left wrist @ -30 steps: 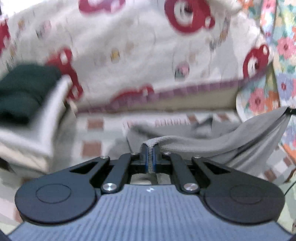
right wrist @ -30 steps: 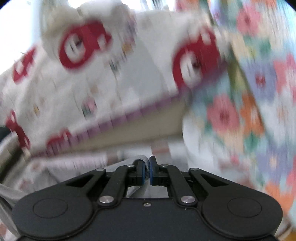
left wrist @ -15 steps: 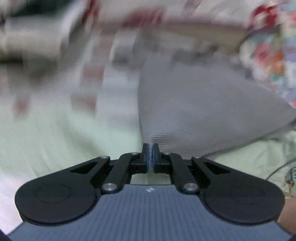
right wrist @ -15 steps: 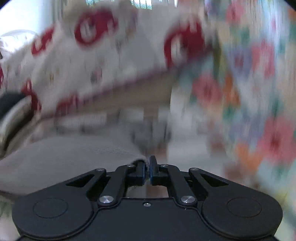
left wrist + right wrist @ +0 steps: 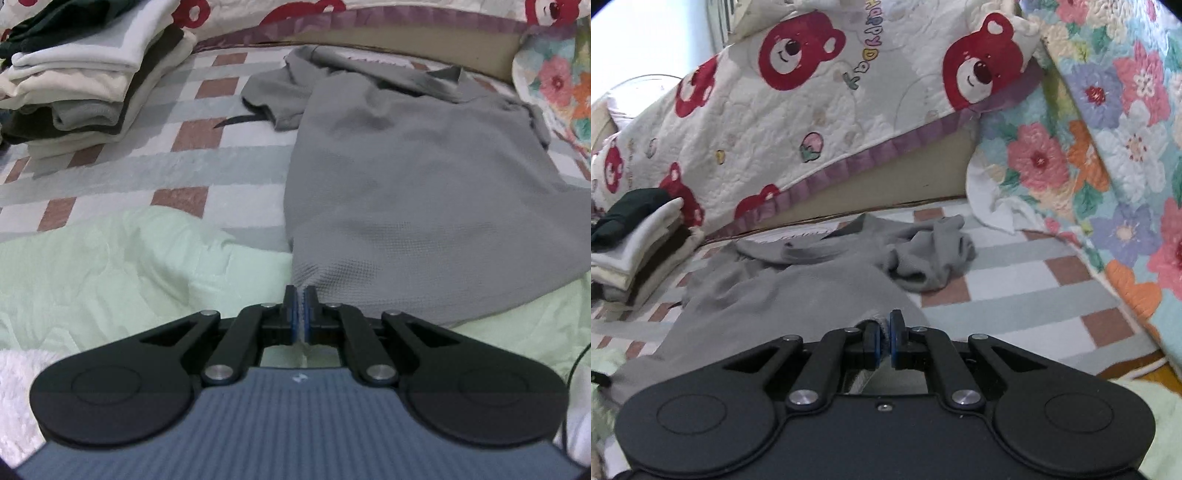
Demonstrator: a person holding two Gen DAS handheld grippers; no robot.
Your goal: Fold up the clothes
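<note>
A grey knit shirt point(image 5: 424, 192) lies spread on the checked bed cover, collar and sleeves toward the far side. My left gripper point(image 5: 300, 295) is shut on the shirt's near hem corner, low over a pale green blanket point(image 5: 110, 266). In the right wrist view the same grey shirt point(image 5: 798, 295) stretches away to the left, one sleeve bunched up point(image 5: 931, 254) at the far right. My right gripper point(image 5: 884, 325) is shut on the other hem corner, with grey cloth pinched between its blue pads.
A stack of folded clothes point(image 5: 81, 74) stands at the far left, also seen as the folded stack point(image 5: 635, 236) in the right wrist view. A bear-print quilt point(image 5: 812, 110) rises behind the bed. A floral quilt point(image 5: 1108, 147) hangs on the right. A white fluffy cloth point(image 5: 18, 398) lies near left.
Both grippers came down toward the bed with the shirt's hem held. The shirt, earlier hanging stretched between them, now lies flat on the bed cover.
</note>
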